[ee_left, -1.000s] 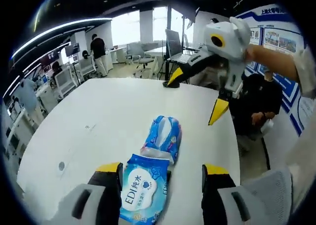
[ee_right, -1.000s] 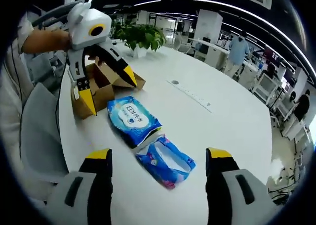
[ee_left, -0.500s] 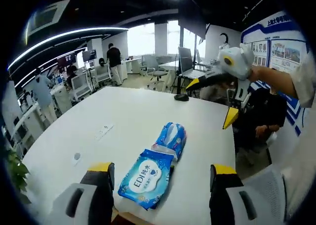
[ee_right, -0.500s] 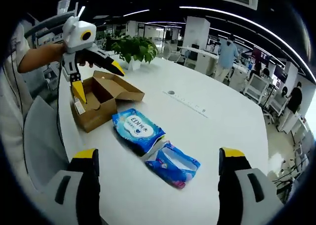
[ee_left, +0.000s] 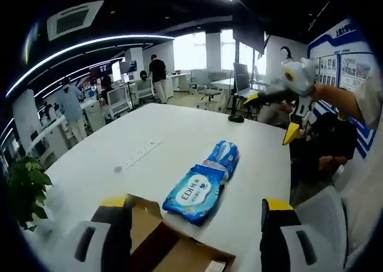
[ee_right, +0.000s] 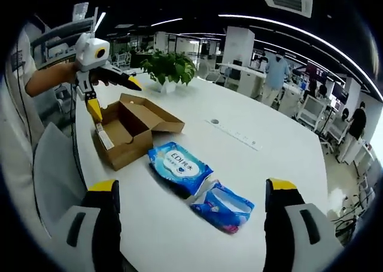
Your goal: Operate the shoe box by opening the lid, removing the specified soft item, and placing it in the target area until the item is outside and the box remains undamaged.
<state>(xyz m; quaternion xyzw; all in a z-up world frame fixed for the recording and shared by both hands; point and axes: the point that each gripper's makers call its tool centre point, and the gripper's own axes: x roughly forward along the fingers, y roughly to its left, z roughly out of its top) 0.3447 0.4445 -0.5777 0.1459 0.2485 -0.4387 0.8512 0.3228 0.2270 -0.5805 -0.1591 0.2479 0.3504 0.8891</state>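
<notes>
Cardboard shoe box [ee_right: 130, 130] lies open beside the wipes pack [ee_right: 179, 165]; both claws [ee_left: 194, 215] [ee_right: 191, 194] gape, empty.

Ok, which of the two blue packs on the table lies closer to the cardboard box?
The wipes pack with the white "EDI" label; the other blue pack lies beyond it, farther from the open box.

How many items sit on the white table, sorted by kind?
Cardboard shoe box, lid open: 1
Blue wet-wipe packs: 2
Potted plant: 1
Power strip: 1
Total: 5
</notes>
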